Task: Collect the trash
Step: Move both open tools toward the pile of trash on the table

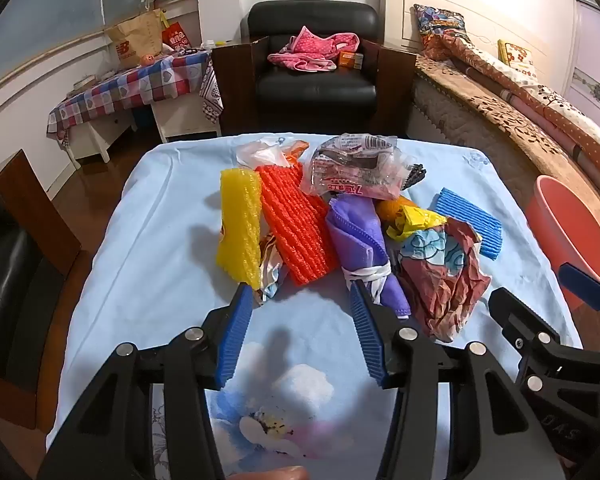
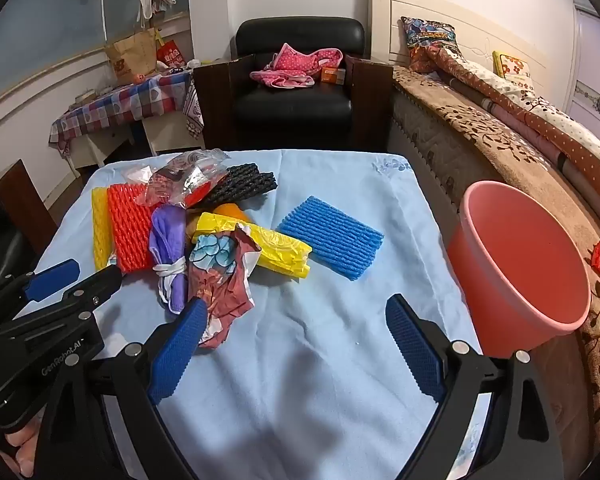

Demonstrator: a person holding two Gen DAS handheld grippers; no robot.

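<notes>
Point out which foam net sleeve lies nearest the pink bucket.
The blue foam sleeve. It lies alone on the cloth on the pink bucket side; the yellow, orange and black ones sit farther off.

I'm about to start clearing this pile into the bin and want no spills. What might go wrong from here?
The trash overlaps: lifting the purple cloth may drag the crumpled paper along. The pink bin stands off the table's right edge, so light pieces like the blue foam net might drop in between. The left gripper and right gripper hover close and could collide.
</notes>
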